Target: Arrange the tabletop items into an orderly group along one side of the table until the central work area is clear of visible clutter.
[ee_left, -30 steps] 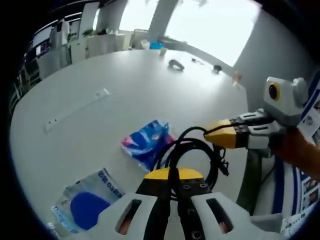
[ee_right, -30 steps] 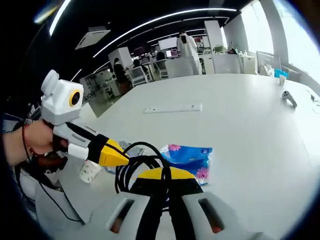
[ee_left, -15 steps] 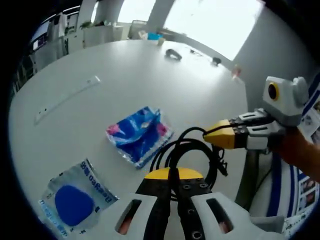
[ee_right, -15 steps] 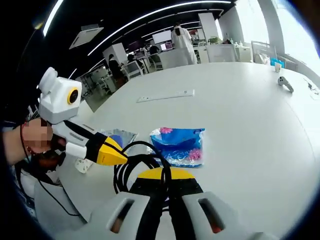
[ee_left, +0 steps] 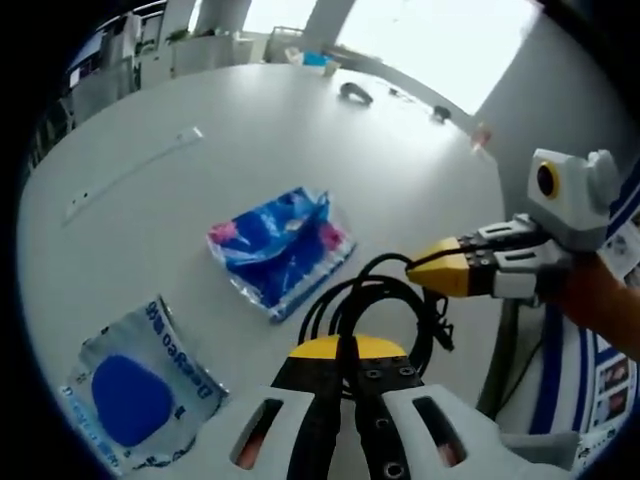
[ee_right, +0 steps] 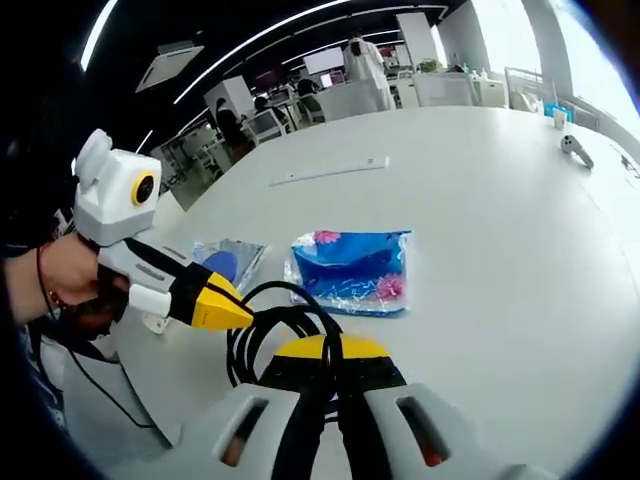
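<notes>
both tools (ee_left: 345,345) (ee_right: 325,345) clenched on black cable (ee_left: 385,300) | blue tissue pack (ee_left: 280,245) beyond | clear pouch (ee_left: 135,385) beside

On the desk (ee_left: 420,190) lie one blue tissue pack (ee_left: 278,248), one clear pouch with a blue disc inside (ee_left: 135,385), one long white power strip (ee_left: 130,172) and one coil of black cable (ee_left: 385,305). Far across sits one dark handheld controller (ee_left: 355,94). Two claws are present: the left claw (ee_left: 345,350) and the right claw (ee_right: 325,350).
</notes>
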{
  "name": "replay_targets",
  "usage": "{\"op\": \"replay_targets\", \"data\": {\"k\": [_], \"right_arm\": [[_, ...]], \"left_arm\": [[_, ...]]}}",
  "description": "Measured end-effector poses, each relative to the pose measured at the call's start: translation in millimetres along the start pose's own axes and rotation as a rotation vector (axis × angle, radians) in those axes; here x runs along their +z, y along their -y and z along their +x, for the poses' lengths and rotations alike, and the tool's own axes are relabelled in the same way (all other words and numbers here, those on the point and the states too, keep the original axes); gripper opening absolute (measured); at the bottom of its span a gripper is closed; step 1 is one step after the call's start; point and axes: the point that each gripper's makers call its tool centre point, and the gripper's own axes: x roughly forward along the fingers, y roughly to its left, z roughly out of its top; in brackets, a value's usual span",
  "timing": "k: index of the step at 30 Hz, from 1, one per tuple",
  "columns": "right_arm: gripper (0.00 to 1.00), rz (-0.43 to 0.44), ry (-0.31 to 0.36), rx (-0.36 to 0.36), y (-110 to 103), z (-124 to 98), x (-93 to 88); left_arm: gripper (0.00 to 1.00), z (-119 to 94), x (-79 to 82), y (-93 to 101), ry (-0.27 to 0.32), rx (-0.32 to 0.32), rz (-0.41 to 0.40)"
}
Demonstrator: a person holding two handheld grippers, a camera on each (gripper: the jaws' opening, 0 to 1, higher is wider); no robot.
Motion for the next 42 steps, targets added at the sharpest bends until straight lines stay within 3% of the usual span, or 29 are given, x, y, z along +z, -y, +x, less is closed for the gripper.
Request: {"op": "replay_targets", "data": {"k": [18, 42], "right_arm": [[0.00, -0.009, -0.047, -0.004, 6, 15, -20.1], [0.00, -0.049, -0.075, -0.024, 13, 31, -30.3]], "left_arm": [[0.00, 15, -16.3, -7.0, -0.024, 0.018, -0.022], [0.00, 30, -26.0, -19.5, -0.014, 0.071, -0.012]]}}
